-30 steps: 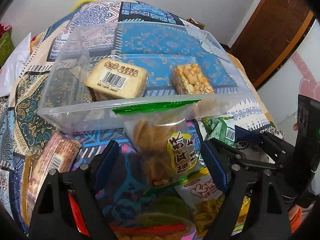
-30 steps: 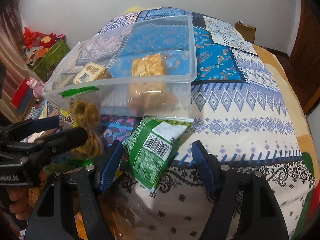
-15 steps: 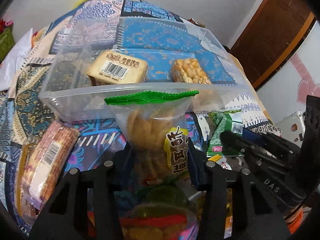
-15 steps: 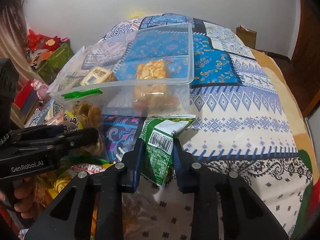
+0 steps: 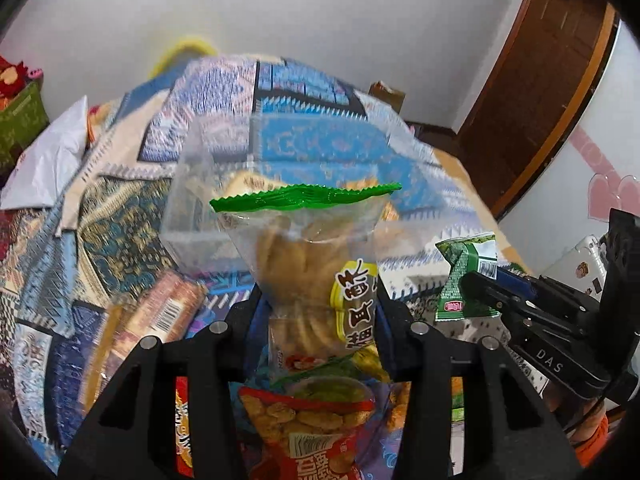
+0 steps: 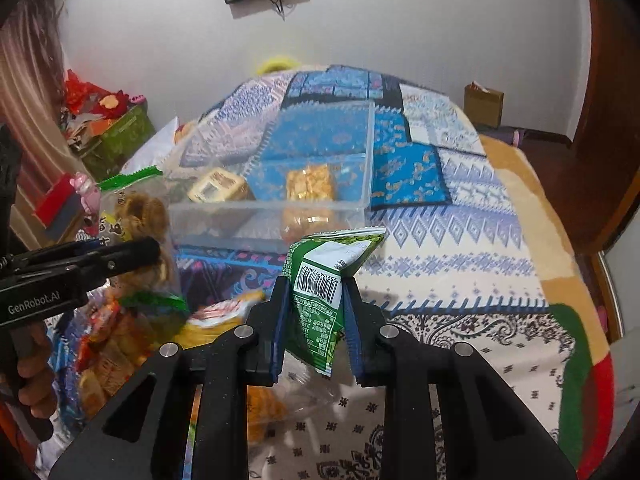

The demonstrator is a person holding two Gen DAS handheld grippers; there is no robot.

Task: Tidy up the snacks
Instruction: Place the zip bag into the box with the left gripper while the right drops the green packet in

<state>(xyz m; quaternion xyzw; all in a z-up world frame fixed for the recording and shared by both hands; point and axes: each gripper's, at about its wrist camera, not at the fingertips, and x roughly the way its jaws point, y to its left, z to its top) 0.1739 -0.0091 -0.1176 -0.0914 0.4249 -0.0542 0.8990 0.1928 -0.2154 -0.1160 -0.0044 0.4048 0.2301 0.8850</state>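
Seen first from the left wrist, the left tool (image 5: 316, 312) is clenched on a clear snack bag (image 5: 316, 264) with a green crimped top edge and a yellow label; the bag stands upright between the two pads, held up off the bed, its top rising in front of the clear plastic box (image 5: 192, 216). Below the tool lie more snacks on the patterned bedspread (image 5: 112, 208): a red packet of nuts (image 5: 304, 420) directly under the bag and a long striped wrapper (image 5: 160, 316) to its left. At the right edge the right tool (image 5: 480, 280) comes in from the side, gripping a small green packet (image 5: 460, 276). The view is blurred, so the box's contents are only pale shapes behind the bag. From the right wrist, the right tool (image 6: 316, 300) is clamped tight on the green packet (image 6: 320, 280), barcode facing the camera, pinched at its middle and lifted clear of the bedspread (image 6: 460, 240), just in front of the box's near wall. The clear plastic box (image 6: 272, 224) sits on the bed beyond and holds two items, a pale wrapped biscuit block (image 6: 218, 190) on the left and a golden puffed bar (image 6: 310, 182) on the right. At the left, the left tool (image 6: 132, 256) holds the clear bag (image 6: 136, 216) beside the box's left corner, above a heap of loose packets (image 6: 120, 340), with a person's hand (image 6: 32, 376) on its grip.
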